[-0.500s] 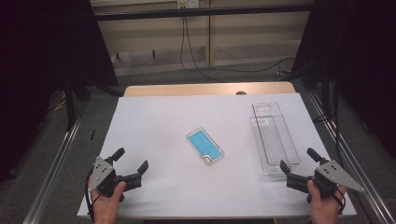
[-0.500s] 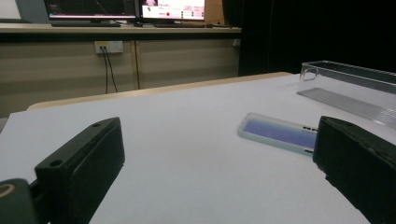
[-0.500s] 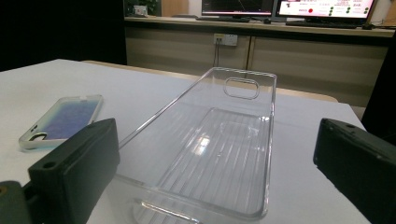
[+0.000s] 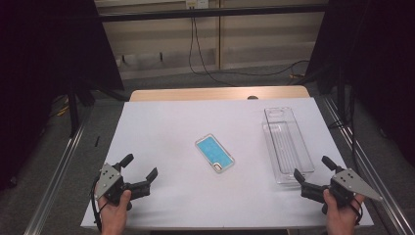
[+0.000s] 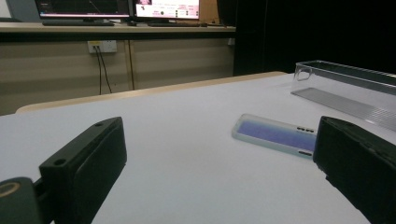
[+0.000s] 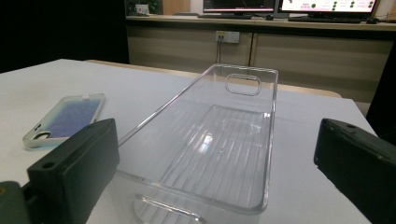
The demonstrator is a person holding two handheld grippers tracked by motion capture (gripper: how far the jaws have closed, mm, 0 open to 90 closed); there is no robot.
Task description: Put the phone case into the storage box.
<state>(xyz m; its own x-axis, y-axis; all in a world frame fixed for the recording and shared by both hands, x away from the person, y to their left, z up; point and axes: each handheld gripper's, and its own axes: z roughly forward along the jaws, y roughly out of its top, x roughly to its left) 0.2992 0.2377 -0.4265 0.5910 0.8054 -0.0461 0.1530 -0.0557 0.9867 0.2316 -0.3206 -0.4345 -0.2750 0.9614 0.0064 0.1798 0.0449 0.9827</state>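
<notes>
Phone case — clear tray beside

No lettering, label or number is legible anywhere; the writing on the far monitors is blurred.

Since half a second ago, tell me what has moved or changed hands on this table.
Nothing visibly changed. The left claw and right claw hold open and empty at the near edge of the white table; the blue phone in its clear case and the clear plastic tray lie where they were.
</notes>
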